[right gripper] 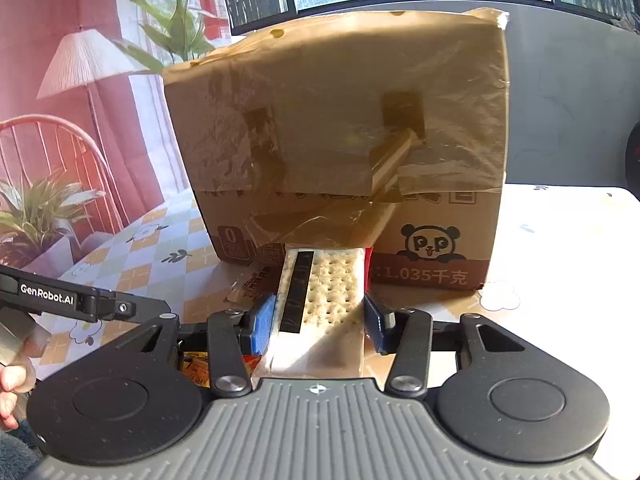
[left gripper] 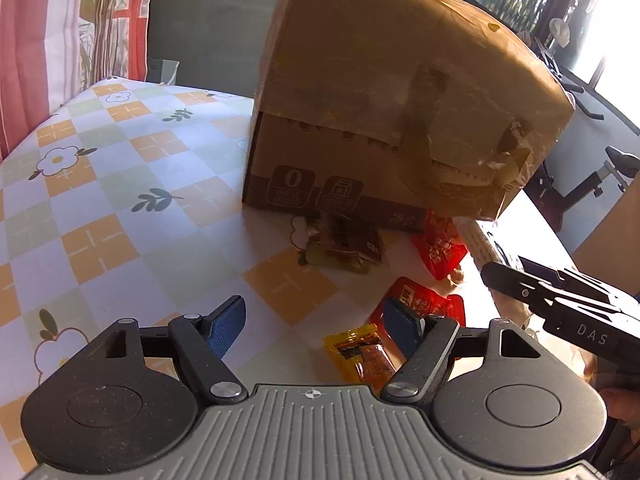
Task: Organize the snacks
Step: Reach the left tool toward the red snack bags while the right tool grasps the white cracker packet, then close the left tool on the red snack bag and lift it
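A cardboard box (right gripper: 340,152) stands on a table (left gripper: 120,184) with a checked, flowered cloth, its flap hanging down over the front. The right tongs (right gripper: 320,320) straddle a long cracker packet (right gripper: 324,292) that lies just before the box, jaws parted, pads close to its sides but not visibly pressing. The left tongs (left gripper: 316,326) hover wide open and empty above loose snacks: a yellow packet (left gripper: 360,356), a red packet (left gripper: 424,304) partly behind one pad, another red packet (left gripper: 440,248) and a brown packet (left gripper: 344,244) near the box. Judging by the scatter, sorting has barely begun; whether anything is already inside the box cannot be seen.
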Action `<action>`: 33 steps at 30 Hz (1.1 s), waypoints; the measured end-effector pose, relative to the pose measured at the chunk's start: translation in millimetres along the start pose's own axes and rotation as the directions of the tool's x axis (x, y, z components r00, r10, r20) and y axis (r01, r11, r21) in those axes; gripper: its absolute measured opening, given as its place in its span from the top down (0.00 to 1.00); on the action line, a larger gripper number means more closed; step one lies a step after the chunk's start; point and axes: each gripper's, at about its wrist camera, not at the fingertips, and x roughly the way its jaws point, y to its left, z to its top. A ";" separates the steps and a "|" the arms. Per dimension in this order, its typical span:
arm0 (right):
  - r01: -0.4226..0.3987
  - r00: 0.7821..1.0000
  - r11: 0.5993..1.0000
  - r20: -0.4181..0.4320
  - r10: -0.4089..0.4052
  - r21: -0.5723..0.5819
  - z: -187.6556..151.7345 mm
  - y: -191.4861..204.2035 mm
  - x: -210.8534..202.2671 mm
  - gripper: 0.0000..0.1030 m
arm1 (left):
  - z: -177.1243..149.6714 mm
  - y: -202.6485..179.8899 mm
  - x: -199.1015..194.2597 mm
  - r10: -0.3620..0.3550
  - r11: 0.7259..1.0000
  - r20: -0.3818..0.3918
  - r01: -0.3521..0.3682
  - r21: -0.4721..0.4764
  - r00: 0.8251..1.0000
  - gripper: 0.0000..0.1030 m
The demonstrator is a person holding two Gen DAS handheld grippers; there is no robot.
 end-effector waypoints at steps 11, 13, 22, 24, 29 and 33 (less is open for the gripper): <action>0.076 0.996 0.994 0.042 -0.079 0.080 -14.4 -36.3 -14.5 0.52 | -7.2 -30.9 18.8 -0.013 0.998 -0.102 0.019 0.058 0.995 0.25; 0.101 0.994 0.989 0.035 -0.105 0.108 -21.6 -42.6 -14.6 0.52 | -8.8 -35.3 21.5 -0.010 0.997 -0.116 0.019 0.069 0.993 0.25; 0.149 0.988 0.978 0.025 -0.155 0.147 -33.0 -60.6 -13.2 0.52 | -3.4 -51.1 30.2 -0.017 0.994 -0.105 0.029 0.109 0.994 0.32; 0.142 0.989 0.981 0.025 -0.147 0.129 -32.9 -59.3 -11.9 0.52 | -2.9 -54.8 32.7 -0.022 0.992 -0.108 0.035 0.120 0.994 0.43; 0.131 0.990 0.984 0.026 -0.135 0.118 -32.9 -59.3 -13.2 0.52 | -4.6 -68.5 39.7 -0.039 0.983 -0.129 0.062 0.174 0.991 0.46; 0.122 0.991 0.983 0.037 -0.128 0.134 -34.2 -63.7 -16.6 0.52 | -2.8 -87.7 48.2 -0.041 0.959 -0.119 0.073 0.274 0.992 0.46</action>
